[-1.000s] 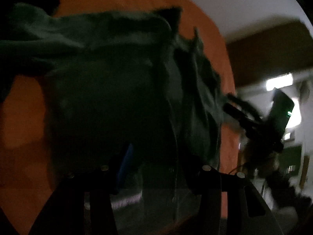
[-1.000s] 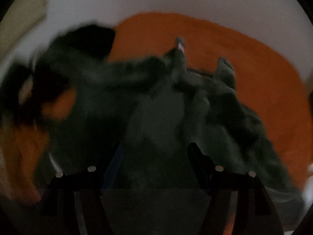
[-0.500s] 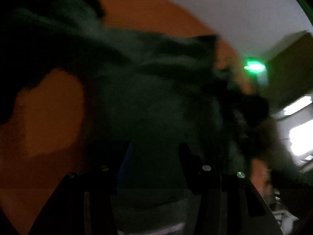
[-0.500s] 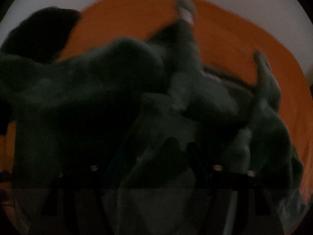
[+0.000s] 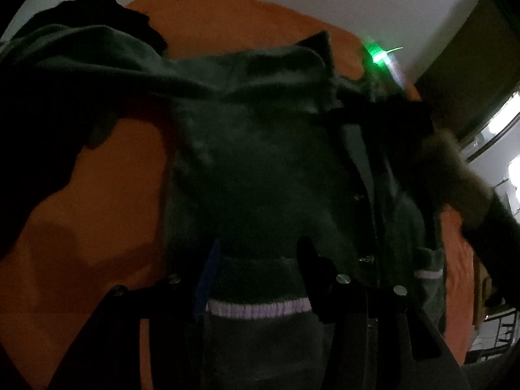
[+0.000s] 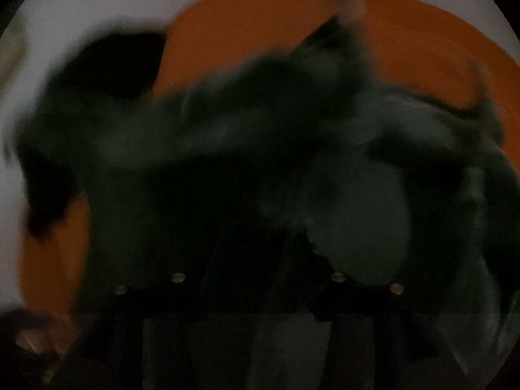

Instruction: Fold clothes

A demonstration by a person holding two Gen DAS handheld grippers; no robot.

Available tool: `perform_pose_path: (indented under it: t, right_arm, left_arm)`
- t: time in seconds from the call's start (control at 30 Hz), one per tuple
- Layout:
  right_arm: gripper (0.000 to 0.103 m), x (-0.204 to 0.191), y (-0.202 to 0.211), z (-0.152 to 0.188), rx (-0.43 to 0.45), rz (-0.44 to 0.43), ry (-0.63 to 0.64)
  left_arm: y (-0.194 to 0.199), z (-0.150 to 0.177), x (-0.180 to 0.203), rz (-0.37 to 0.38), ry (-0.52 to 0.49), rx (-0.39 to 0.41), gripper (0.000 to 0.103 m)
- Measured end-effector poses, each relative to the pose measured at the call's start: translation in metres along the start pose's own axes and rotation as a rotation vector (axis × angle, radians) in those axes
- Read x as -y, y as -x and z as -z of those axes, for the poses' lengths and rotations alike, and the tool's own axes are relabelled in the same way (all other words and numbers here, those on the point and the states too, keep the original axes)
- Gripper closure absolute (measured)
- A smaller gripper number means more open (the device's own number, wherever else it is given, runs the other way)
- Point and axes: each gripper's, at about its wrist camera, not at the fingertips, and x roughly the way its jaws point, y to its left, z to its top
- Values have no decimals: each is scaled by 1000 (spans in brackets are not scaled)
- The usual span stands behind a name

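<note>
A dark green knit cardigan [image 5: 266, 169] with small buttons [image 5: 367, 259] and a lilac stripe [image 5: 256, 308] on its hem hangs lifted over an orange surface [image 5: 97, 227]. My left gripper [image 5: 260, 260] is shut on the hem, which runs between its fingers. The other gripper's green light [image 5: 377, 55] shows at upper right, where the cloth is bunched, with a person's forearm [image 5: 455, 169] behind it. The right wrist view is blurred: the cardigan [image 6: 357, 211] fills it, and my right gripper [image 6: 256, 247] is shut on the dark cloth.
A black garment [image 5: 97, 9] lies at the far left of the orange surface [image 6: 406, 32], also seen as the black garment [image 6: 120, 61] in the right view. A white wall stands behind. A dark wooden panel [image 5: 471, 65] and bright windows [image 5: 507, 117] are at right.
The cardigan has swung and spread out, its front panel now hanging flatter before the left camera. The right gripper moved up and left across the left view. The right view blurs with motion.
</note>
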Motion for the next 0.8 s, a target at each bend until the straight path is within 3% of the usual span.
perform_pose_path:
  t: [0.03,0.1,0.17,0.3,0.37,0.4,0.6,0.8]
  right_arm:
    - [98,14,3,3,9,32,-61]
    - [98,41,8,9,28,95,-184]
    - [98,58,26,15,46,92,-235]
    - [95,88,55,28,69,74,-318]
    - [87,99,59,38,55,60,-342]
    - [79,105,61,43,48,53,-354]
    - [78,141,73,75,5,11,-426]
    - [78,127,56,-3,-18,120,-371]
  left_arm:
    - [-2,2,-3,3,23,-6,52]
    - [-12,3,-9,17,72,-31,52]
    - [-21,5,-16,26,115,-61,52]
    - [-22,11,-20,45,147,-87,52]
    - [-24,9,-15,47,135,-85,52]
    - [-26,9,-11,51,123,-87,52]
    - [-40,13,29,72,21,-139,52]
    - [-46,19,46,69,-42,-177,52]
